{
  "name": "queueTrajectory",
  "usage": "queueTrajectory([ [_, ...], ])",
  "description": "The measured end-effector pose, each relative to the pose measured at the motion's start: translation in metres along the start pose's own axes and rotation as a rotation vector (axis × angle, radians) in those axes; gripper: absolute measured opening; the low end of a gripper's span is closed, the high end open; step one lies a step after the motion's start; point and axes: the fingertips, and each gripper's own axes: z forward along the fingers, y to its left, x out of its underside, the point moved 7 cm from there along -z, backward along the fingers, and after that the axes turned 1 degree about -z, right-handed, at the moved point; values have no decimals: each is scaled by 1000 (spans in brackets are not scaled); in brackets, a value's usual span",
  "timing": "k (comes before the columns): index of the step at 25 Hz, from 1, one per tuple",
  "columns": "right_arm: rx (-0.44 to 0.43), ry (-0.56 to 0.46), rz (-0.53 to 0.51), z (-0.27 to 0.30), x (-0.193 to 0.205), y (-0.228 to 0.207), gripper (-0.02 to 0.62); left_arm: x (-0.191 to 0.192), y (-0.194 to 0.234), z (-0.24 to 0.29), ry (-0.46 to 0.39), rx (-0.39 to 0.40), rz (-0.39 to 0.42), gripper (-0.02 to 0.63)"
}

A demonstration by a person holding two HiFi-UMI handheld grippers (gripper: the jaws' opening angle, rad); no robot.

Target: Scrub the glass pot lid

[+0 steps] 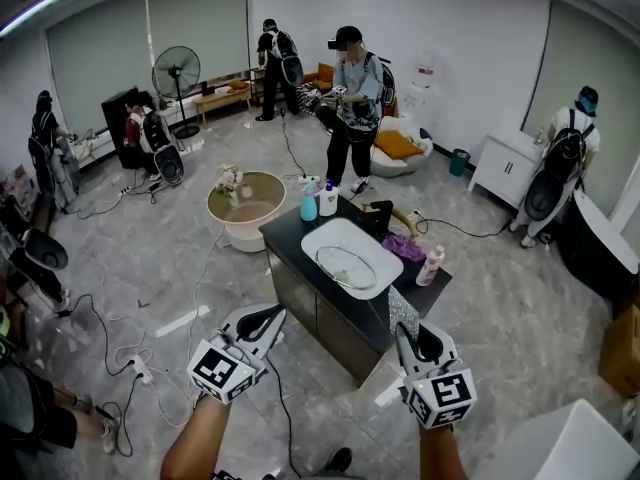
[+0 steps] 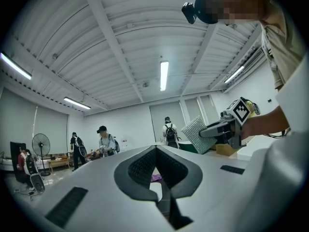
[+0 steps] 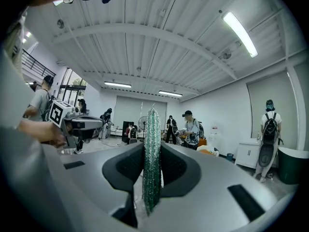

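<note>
The glass pot lid [image 1: 346,266] lies in a white basin [image 1: 378,274] on the black counter [image 1: 290,232], ahead of both grippers. My right gripper [image 1: 408,331] hovers at the counter's near right corner, shut on a glittery grey-green scrub pad [image 1: 402,312] held on edge between its jaws [image 3: 152,158]. The left gripper view also shows that scrub pad [image 2: 198,134]. My left gripper [image 1: 267,315] sits left of the counter's near edge over the floor, its jaws shut [image 2: 155,150] with nothing in them. The lid is hidden in both gripper views.
A blue bottle [image 1: 309,208] and a white bottle [image 1: 329,200] stand at the counter's far corner. At its right are a pink bottle [image 1: 431,265] and a purple cloth [image 1: 404,247]. A round table [image 1: 246,200] stands behind. Cables and a power strip [image 1: 140,368] lie on the floor. Several people stand around.
</note>
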Motion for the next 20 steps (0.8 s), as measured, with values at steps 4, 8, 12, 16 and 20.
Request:
queueTrajectory([
  [4,-29,-17,27,14,10,-35,80,1,-8,33,24,-17,21,12],
  [8,-52,-32,53,28,19,-61,80,7,-12,60,51,-25,26,12],
  [12,-57,-42,71,38,23,-78,80,8,-10,82,65,-16,44,12],
  [16,-40,-47,92,49,27,-94,80,7,-5,103,65,4,54,12],
  [20,-14,-41,93,69,34,-102,80,20,17,124,56,34,70,12],
])
